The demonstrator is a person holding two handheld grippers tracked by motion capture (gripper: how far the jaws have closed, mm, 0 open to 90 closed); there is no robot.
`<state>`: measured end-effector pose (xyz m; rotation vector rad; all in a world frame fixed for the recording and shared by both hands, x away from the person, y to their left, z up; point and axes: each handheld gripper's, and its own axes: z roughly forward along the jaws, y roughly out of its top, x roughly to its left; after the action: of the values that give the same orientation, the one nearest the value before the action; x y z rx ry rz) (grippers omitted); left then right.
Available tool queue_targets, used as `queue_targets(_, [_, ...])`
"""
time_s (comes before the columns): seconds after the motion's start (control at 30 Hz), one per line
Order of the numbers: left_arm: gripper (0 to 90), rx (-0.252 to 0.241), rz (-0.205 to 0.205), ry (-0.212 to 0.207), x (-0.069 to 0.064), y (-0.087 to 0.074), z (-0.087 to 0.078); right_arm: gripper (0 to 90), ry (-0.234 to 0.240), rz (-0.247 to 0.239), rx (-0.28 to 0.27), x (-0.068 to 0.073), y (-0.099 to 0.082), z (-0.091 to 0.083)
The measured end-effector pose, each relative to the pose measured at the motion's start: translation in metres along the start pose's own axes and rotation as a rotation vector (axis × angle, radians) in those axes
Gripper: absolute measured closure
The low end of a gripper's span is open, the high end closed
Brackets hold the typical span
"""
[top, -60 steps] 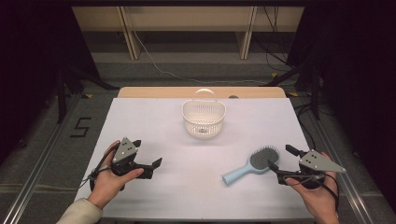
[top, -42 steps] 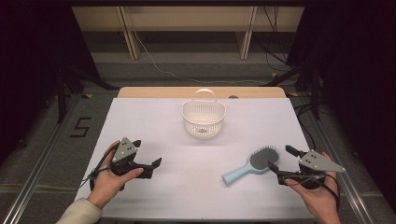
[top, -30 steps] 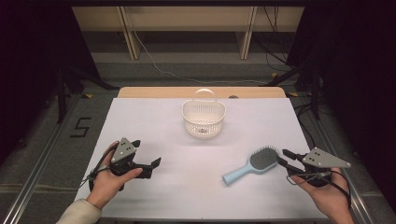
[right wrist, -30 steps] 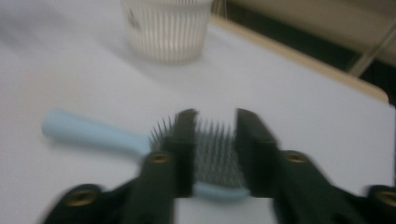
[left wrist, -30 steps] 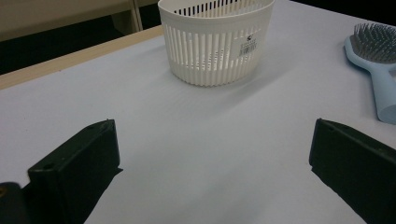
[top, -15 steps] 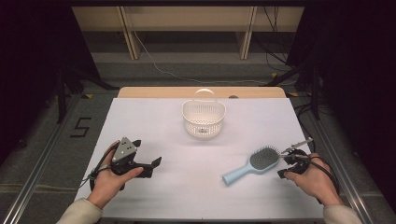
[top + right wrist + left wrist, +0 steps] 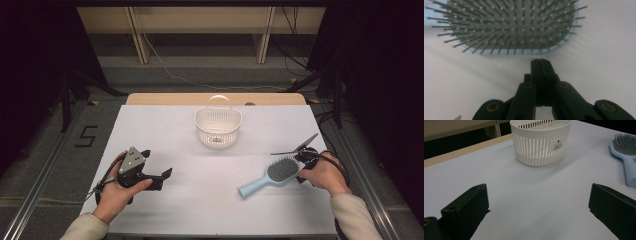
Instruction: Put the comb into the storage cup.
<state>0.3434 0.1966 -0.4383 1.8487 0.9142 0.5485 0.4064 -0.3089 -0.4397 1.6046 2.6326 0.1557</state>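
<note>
Lying bristles-up on the white table (image 7: 165,210), right of centre: light, rigid pale-blue hairbrush (image 7: 272,176). Hovering just beside its head, right gripper (image 7: 541,62), jaws pressed together, holding nothing. Left gripper (image 7: 156,176) gaping, empty. Best gripping across the slim, likely slippery handle.

Both grippers are black plastic; the left gripper (image 7: 161,176) has a grey three-cornered plate (image 7: 132,159) on top and a thin dark cable (image 7: 102,181) trailing off. Brass-coloured screws dot the right gripper (image 7: 541,62) linkage. Light beige sleeves (image 7: 352,215) at the bottom corners.
</note>
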Motion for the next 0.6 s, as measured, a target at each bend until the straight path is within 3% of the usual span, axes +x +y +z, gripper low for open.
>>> queue_targets(0.27, [2.3, -0.001, -0.004, -0.003, 0.001, 0.0, 0.0, 90.0, -0.02, -0.017, 0.026, -0.004, 0.012, 0.002])
queue_targets(0.43, [2.3, -0.002, -0.005, -0.004, 0.0, 0.0, 0.001, 90.0, -0.059, -0.057, 0.045, -0.006, 0.024, 0.004])
queue_targets(0.6, [2.3, -0.002, -0.007, -0.004, 0.0, 0.0, 0.001, 90.0, -0.113, -0.127, 0.068, -0.003, 0.043, 0.006])
